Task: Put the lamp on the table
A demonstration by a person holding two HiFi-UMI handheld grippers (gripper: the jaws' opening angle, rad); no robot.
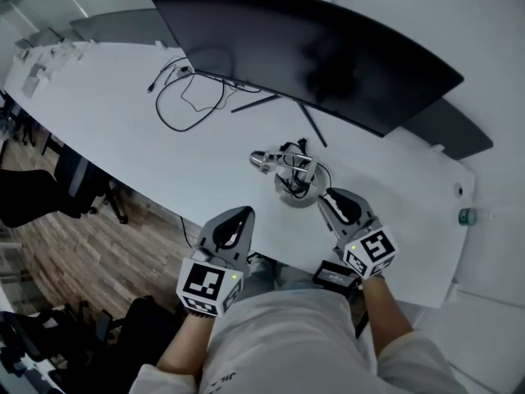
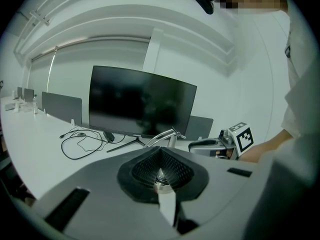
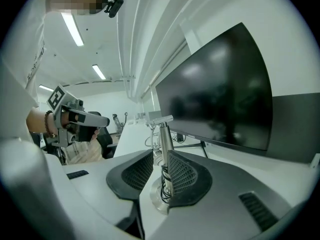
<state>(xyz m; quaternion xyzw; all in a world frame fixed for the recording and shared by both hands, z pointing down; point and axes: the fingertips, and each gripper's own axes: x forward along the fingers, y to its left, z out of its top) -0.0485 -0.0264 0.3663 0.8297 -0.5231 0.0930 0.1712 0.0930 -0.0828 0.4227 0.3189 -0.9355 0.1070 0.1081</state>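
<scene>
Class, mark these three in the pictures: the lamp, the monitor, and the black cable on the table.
lamp (image 1: 289, 195): head view, its round base.
monitor (image 1: 328, 56): head view, middle of the dark screen.
black cable (image 1: 182, 129): head view, bottom of its loop.

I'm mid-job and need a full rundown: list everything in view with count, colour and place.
table: one, white, curved, across the scene
monitor: one, black, curved, at the table's back
cables: a few, black, loose on the table left of the monitor's stand
lamp: one, silver, base on the table in front of the monitor
panels: two, grey, behind the monitor
office chairs: several, black, on the wood floor, left
small item: one, green, table's right edge, too small to name
left tongs: grey, shut, empty
right tongs: grey, astride the lamp's stem, grip unclear
</scene>
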